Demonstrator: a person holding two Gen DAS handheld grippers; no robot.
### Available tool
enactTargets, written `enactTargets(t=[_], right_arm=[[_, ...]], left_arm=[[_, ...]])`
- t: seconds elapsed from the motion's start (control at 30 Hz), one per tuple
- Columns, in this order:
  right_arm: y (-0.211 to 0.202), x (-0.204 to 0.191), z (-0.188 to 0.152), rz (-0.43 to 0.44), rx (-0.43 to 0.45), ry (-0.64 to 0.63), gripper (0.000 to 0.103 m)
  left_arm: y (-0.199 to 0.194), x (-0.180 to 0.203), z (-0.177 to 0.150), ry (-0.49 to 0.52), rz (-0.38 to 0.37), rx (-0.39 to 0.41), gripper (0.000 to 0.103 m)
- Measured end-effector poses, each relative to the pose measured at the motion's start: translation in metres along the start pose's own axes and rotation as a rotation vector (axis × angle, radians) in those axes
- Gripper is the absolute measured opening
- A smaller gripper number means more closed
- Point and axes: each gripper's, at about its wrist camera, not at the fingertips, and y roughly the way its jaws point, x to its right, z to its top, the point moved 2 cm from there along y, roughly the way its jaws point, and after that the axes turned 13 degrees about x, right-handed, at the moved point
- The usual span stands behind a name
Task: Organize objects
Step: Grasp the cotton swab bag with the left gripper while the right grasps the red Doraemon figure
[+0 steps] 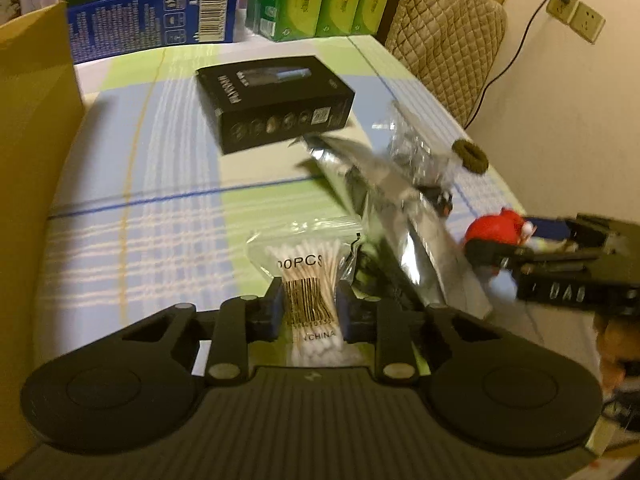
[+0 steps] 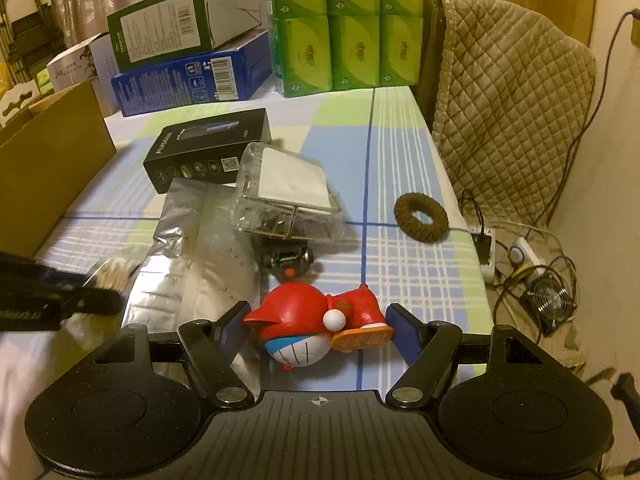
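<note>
My left gripper is shut on a clear bag of cotton swabs, held upright above the checked tablecloth. In the right wrist view it shows blurred at the left edge. My right gripper holds a red cartoon figurine lying on its side, with a pad touching each end. Beyond it lie a silver foil bag, a clear plastic package, a small black gadget, a black box and a brown hair tie.
An open cardboard box stands along the table's left side. Blue and green cartons and green tissue packs line the far edge. A quilted chair cover and floor cables sit past the right edge.
</note>
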Motion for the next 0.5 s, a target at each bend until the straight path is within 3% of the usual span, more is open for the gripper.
enactTargets(t=[0.27, 0.5], right_arm=[[-0.033, -0.003, -0.009, -0.010, -0.008, 0.068, 0.070], [-0.059, -0.012, -0.015, -0.007, -0.009, 0.081, 0.070]], left_arm=[[-0.041, -0.004, -0.033, 0.063, 0.031, -0.022, 0.021], [-0.043, -0.002, -0.045, 0.131, 0.069, -0.014, 0.027]])
